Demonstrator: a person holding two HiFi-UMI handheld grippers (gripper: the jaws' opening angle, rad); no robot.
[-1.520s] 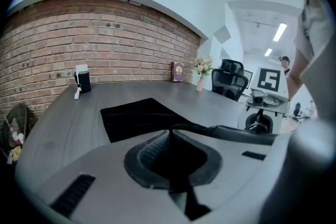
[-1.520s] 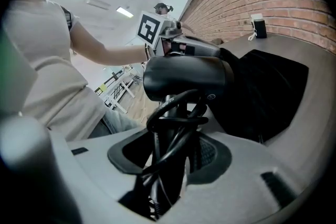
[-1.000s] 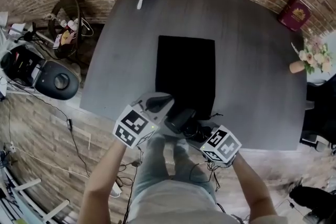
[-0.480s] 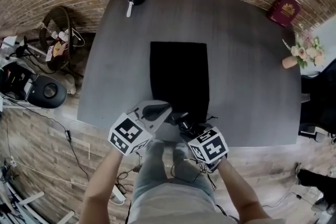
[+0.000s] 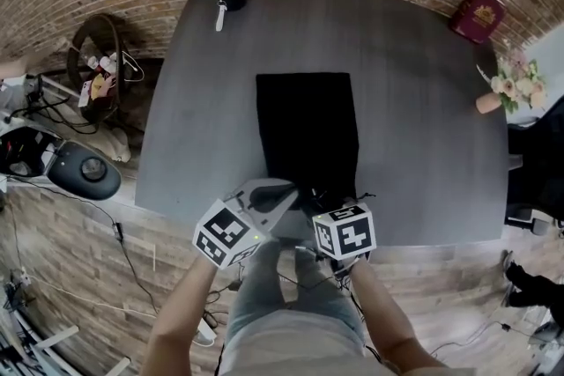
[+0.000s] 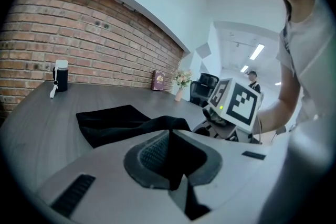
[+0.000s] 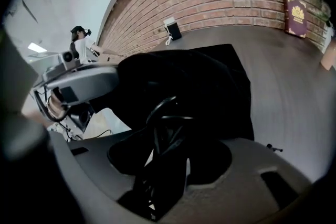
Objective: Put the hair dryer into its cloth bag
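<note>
Pinching the cloth bag [image 5: 308,123] edge tight in my left gripper [image 6: 169,139], I clamp the hair dryer [image 7: 157,170] in my right gripper [image 7: 167,140] at the bag's near end, low middle of the head view. Next, I think, lift the edge and push it inside.

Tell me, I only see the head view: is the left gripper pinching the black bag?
Observer: Yes. The left gripper view shows the left gripper shut on a raised fold of the cloth bag.
Operator: What's the other one got?
Observer: The right gripper is clamped on something black with a looped cord, apparently the hair dryer.
Operator: Is anyone else around?
Observer: Yes, a person stands far off in the background.
</note>
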